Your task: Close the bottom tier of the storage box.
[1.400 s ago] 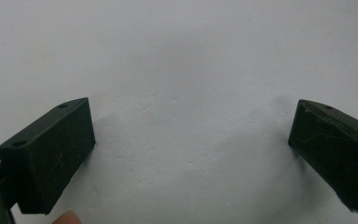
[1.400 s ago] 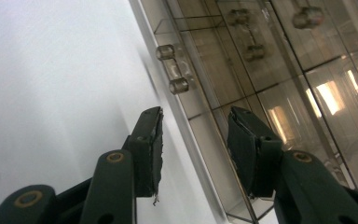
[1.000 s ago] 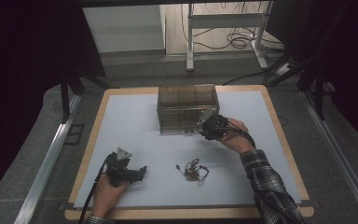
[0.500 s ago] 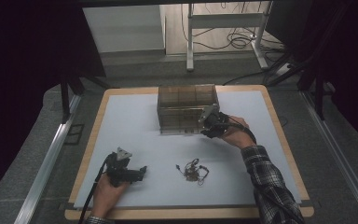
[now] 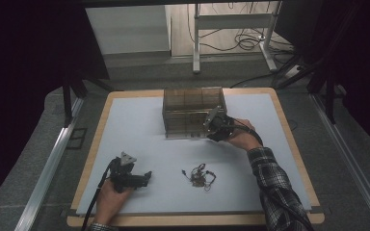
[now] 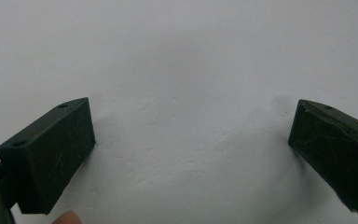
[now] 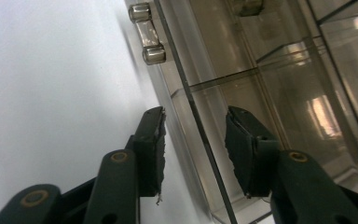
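The white table top [image 5: 139, 125], framed by a wooden rim, carries everything in the high view. Largest on it is the clear brown-tinted box [image 5: 192, 111], divided into compartments, standing toward twelve o'clock of the table's middle. In the right gripper view the box's front panel [image 7: 200, 135] runs edge-on up the frame, with a clear handle [image 7: 147, 33] fixed near its top at eleven o'clock.

The right gripper [image 5: 215, 126] is at the box's lower right corner, at about four o'clock of the box, held by a hand with a plaid sleeve. Its jaws straddle the front panel, one outside and one inside; they have just been closing, yet a gap shows on each side of the panel, so the pads do not press it.

The left gripper [image 5: 139, 179] rests at seven o'clock of the table, its jaws spread wide over bare white surface, holding nothing.

Smallest is a tangle of thin wires [image 5: 198, 175], lying at six o'clock of the box, between the two grippers, apart from both.
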{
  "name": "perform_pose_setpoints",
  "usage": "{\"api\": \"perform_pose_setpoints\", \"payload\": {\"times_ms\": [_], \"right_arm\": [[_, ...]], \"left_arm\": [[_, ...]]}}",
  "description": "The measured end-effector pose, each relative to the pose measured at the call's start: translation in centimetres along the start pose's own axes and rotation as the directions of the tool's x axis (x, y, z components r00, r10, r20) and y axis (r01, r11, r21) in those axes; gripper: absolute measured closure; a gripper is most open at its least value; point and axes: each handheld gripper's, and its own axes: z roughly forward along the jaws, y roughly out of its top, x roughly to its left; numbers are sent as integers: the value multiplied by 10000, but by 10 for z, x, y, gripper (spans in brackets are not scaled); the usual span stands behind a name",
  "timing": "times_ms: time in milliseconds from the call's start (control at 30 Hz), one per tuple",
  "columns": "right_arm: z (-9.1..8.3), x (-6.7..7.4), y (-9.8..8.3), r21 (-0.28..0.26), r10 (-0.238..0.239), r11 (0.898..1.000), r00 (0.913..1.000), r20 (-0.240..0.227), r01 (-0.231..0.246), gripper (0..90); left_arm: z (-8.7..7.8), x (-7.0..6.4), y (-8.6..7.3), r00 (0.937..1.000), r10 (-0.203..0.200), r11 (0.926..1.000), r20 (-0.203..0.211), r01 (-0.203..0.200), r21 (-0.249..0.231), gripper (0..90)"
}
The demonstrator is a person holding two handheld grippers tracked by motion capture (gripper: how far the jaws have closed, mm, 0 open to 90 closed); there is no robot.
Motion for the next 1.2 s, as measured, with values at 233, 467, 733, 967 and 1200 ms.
{"api": "perform_pose_setpoints", "payload": {"times_ms": [233,467,733,967,1200], "right_arm": [[3,-4,-2,65,-153,9999,9996,-249,154,660],[5,-5,-2,207,-413,9989,9989,-205,418,740],[5,-4,0,304,-940,9951,9953,-214,946,772],[3,-2,1,372,-1077,9933,9934,-394,1091,795],[1,0,2,403,-1235,9913,9913,-456,1254,807]], "left_arm": [[0,0,0,10000,0,10000,2,0,1,5],[0,0,0,10000,1,10000,0,-1,4,5],[0,0,0,10000,3,10000,0,-3,2,5],[0,0,0,10000,2,10000,-1,-2,1,5],[0,0,0,10000,2,10000,1,-2,3,5]]}}
